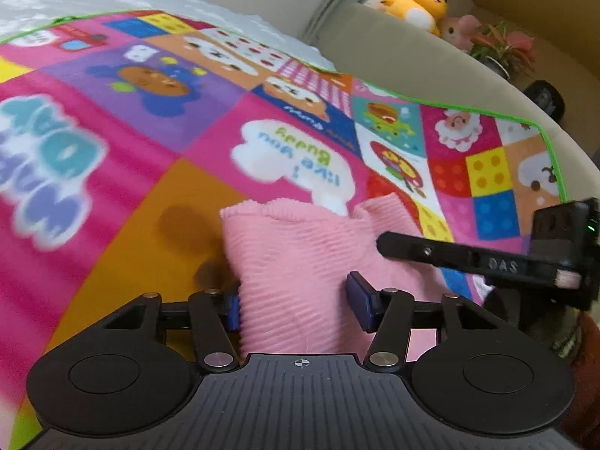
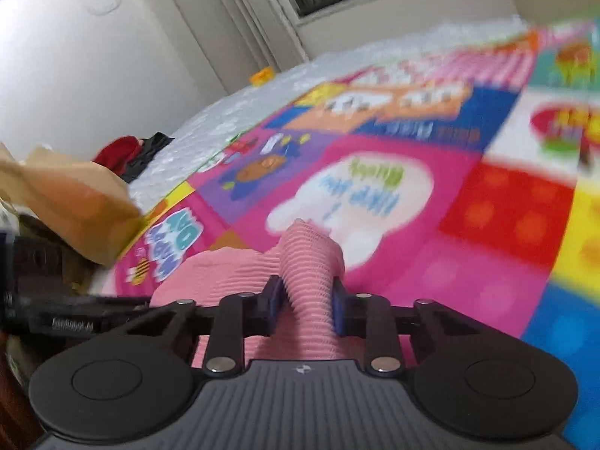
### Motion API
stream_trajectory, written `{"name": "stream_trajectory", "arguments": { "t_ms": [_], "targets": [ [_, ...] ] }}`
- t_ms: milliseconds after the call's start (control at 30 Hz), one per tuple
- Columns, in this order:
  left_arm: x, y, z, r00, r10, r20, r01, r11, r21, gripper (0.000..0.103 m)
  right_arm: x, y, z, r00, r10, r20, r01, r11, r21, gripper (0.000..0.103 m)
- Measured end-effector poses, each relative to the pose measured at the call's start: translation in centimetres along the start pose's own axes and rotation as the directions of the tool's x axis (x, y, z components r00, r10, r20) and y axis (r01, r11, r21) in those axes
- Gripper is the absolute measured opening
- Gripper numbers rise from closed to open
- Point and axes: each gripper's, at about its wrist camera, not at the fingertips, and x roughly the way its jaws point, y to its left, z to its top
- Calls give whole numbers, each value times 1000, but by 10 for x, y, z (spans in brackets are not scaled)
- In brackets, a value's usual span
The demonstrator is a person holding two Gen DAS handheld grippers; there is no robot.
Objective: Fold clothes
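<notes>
Left tongs [image 1: 296, 302]: jaws set wide, pink ribbed garment [image 1: 296, 262] lying between them on the colourful cartoon mat [image 1: 150, 187], left pad touching the cloth. Right tongs [image 2: 305, 309]: jaws narrow, pinching a raised fold of the same garment above the mat

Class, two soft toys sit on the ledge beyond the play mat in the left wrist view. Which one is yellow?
The plush duck, the bigger toy further left. Its neighbour, the smaller pink plush, sits lower, beside the potted plant.

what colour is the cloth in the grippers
Pink, with a ribbed texture; clearest in the left wrist view.
</notes>
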Motion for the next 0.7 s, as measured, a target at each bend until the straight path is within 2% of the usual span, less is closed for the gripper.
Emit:
{"name": "stream_trajectory", "arguments": {
  "t_ms": [100, 133, 233, 267, 300, 333, 433, 500, 567, 633, 700],
  "targets": [
    [18, -6, 21, 1000, -19, 25, 19, 999, 32, 55, -4, -8, 19, 998, -61, 36, 62, 998, -29, 23],
    [22, -9, 26, 999, -2, 35, 0, 998, 57, 55, -5, -11, 24, 995, -94, 42, 96, 995, -38, 24],
    [20, -17, 33, 997, 59, 58, -65, 991, 116, 55, -14, -14, 27, 976, -208, 65, 213, 973, -87, 34],
    [12, -21, 30, 997, 48, 66, -56, 990, 127, 56, -19, -13, 26, 967, -242, 77, 249, 963, -105, 47],
    [2, -25, 25, 997, 25, 75, -36, 989, 140, 59, -29, -10, 20, 964, -250, 95, 261, 957, -126, 67],
    [-10, -31, 18, 997, -3, 82, -11, 987, 159, 65, -40, -6, 12, 963, -243, 115, 258, 955, -146, 73],
    [-32, -47, -8, 997, -53, 65, 38, 976, 215, 83, -74, 10, -21, 967, -206, 149, 234, 950, -206, 81],
    [-42, -57, -28, 996, -80, 32, 69, 965, 253, 85, -92, 23, -45, 972, -180, 150, 213, 946, -246, 85],
    [-45, -66, -53, 998, -62, -11, 62, 946, 319, 88, -100, 36, -72, 974, -189, 124, 220, 923, -316, 87],
    [-39, -72, -76, 999, 32, -42, -13, 921, 389, 89, -91, 42, -98, 960, -270, 71, 276, 880, -387, 87],
    [-38, -75, -90, 995, 91, -45, -63, 905, 421, 93, -85, 35, -115, 952, -297, 71, 301, 877, -373, 92]
  ]
}}
